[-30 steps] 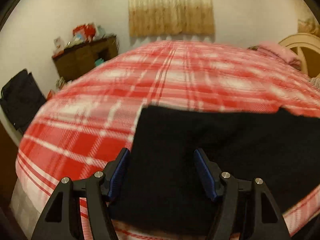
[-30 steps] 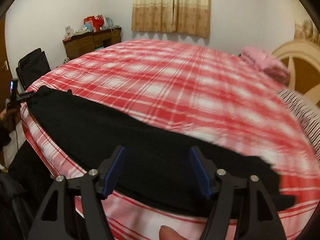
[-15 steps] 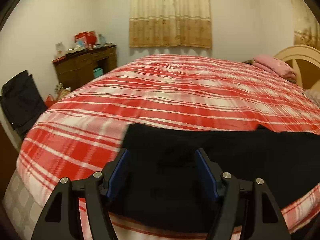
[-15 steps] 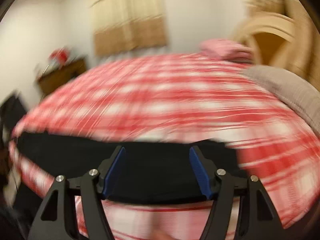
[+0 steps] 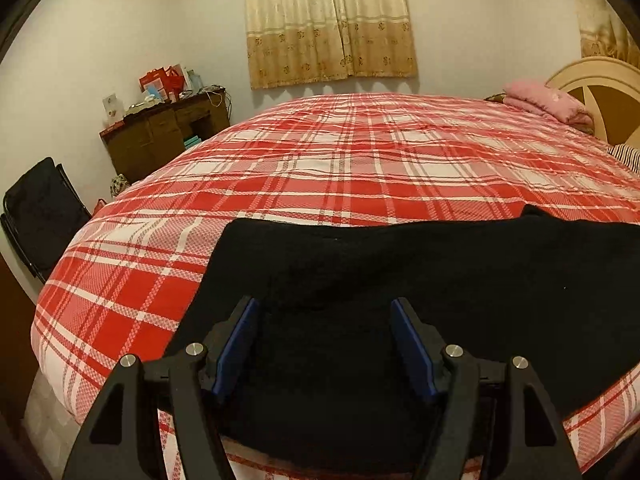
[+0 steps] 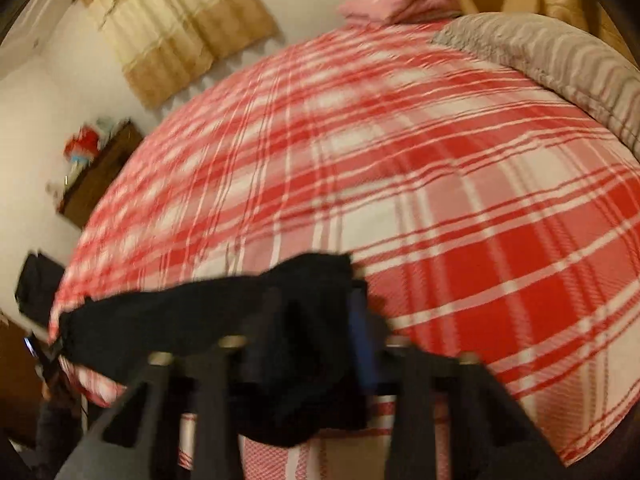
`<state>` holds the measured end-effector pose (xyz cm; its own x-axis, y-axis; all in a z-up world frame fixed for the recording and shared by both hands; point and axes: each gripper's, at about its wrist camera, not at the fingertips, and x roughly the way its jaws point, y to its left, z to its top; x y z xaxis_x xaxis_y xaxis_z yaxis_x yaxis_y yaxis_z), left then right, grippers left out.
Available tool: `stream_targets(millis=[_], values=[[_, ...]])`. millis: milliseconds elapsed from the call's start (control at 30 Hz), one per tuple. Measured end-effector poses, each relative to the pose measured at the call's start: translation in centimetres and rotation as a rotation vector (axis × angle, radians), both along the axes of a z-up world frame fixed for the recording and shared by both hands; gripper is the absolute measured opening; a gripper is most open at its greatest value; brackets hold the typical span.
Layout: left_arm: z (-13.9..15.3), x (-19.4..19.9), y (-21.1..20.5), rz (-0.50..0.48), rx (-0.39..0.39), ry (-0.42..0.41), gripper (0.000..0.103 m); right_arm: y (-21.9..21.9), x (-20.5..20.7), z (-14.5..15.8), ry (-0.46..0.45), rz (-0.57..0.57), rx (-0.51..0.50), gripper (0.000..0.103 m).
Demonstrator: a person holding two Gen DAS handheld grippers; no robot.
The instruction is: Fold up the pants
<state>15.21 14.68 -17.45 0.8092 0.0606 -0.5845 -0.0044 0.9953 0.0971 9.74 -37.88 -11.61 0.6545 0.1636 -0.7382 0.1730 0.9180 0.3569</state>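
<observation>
Black pants (image 5: 420, 280) lie flat along the near edge of a bed with a red and white plaid cover (image 5: 340, 168). My left gripper (image 5: 324, 336) is open and hovers just over one end of the pants, its blue pads (image 5: 236, 344) apart. In the blurred right wrist view my right gripper (image 6: 316, 328) is shut on the other end of the pants (image 6: 192, 320), with black cloth bunched between the fingers and lifted off the cover (image 6: 440, 160).
A dark wooden dresser (image 5: 164, 136) with clutter stands at the far left wall. A black chair (image 5: 36, 212) is beside the bed's left corner. A pink folded blanket (image 5: 544, 104) and a cream headboard (image 5: 604, 88) are at the far right. A grey blanket (image 6: 552, 56) lies near the headboard.
My right gripper has closed on the end of the pants and swung toward the headboard side, bunching the cloth. My left gripper has stayed open over the other end, with its view steadying.
</observation>
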Motion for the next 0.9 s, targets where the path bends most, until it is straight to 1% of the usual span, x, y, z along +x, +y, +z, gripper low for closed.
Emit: stream_targets(millis=[67, 133, 267, 300, 367, 433, 467, 500, 533, 567, 600, 667, 700, 767, 800, 833, 867, 900], values=[[0.0, 0.0, 0.0, 0.002, -0.004, -0.004, 0.069, 1.0, -0.1, 0.2, 0.009, 0.017, -0.063, 0.013], [-0.1, -0.1, 0.0, 0.002, 0.0, -0.007, 0.069, 1.0, -0.3, 0.8, -0.007, 0.01, -0.108, 0.011], [-0.1, -0.2, 0.1, 0.0, -0.015, -0.011, 0.069, 1.5, -0.5, 3.9, -0.119, -0.005, -0.166, 0.009], [-0.1, -0.2, 0.1, -0.001, -0.014, -0.012, 0.069, 1.7, -0.1, 4.1, -0.129, -0.007, -0.175, 0.01], [-0.1, -0.2, 0.1, 0.0, -0.012, -0.015, 0.069, 1.7, 1.0, 3.8, -0.108, -0.034, -0.219, 0.01], [0.0, -0.3, 0.2, -0.003, -0.016, -0.015, 0.069, 1.3, 2.6, 2.2, -0.051, -0.063, -0.282, 0.011], [0.1, -0.3, 0.3, -0.005, -0.018, -0.014, 0.069, 1.0, 3.0, 1.5, -0.028, -0.067, -0.276, 0.015], [0.3, -0.4, 0.5, -0.004, -0.023, -0.016, 0.069, 0.5, 3.3, 0.3, 0.014, -0.069, -0.252, 0.027], [0.5, -0.5, 0.6, 0.002, -0.024, -0.023, 0.069, 0.1, 3.2, -0.3, 0.039, -0.092, -0.259, 0.036], [0.7, -0.7, 0.9, 0.014, -0.026, -0.034, 0.069, -0.1, 2.7, -0.4, 0.04, -0.118, -0.269, 0.057], [1.0, -0.7, 1.5, 0.029, -0.036, -0.044, 0.069, -0.4, 1.7, -0.3, 0.025, -0.135, -0.26, 0.062], [1.2, -0.7, 2.3, 0.053, -0.054, -0.051, 0.07, -0.8, -0.9, 0.8, -0.046, -0.17, -0.231, 0.062], [1.1, -0.6, 2.8, 0.068, -0.058, -0.045, 0.07, -0.7, -2.0, 1.3, -0.075, -0.173, -0.234, 0.062], [0.5, -0.4, 3.0, 0.08, -0.049, -0.033, 0.07, 0.3, -3.7, 2.1, -0.103, -0.149, -0.261, 0.062], [0.3, -0.4, 2.9, 0.081, -0.032, -0.036, 0.07, 0.9, -4.0, 2.3, -0.096, -0.136, -0.272, 0.059], [0.0, -0.4, 2.6, 0.086, 0.012, -0.043, 0.07, 1.5, -4.1, 1.9, -0.065, -0.118, -0.293, 0.057], [-0.3, -0.3, 2.2, 0.093, 0.06, -0.041, 0.071, 2.0, -3.8, 1.3, -0.024, -0.116, -0.314, 0.047], [-0.6, -0.1, 2.0, 0.1, 0.093, -0.036, 0.072, 2.2, -3.7, 0.4, 0.023, -0.125, -0.335, 0.039]])
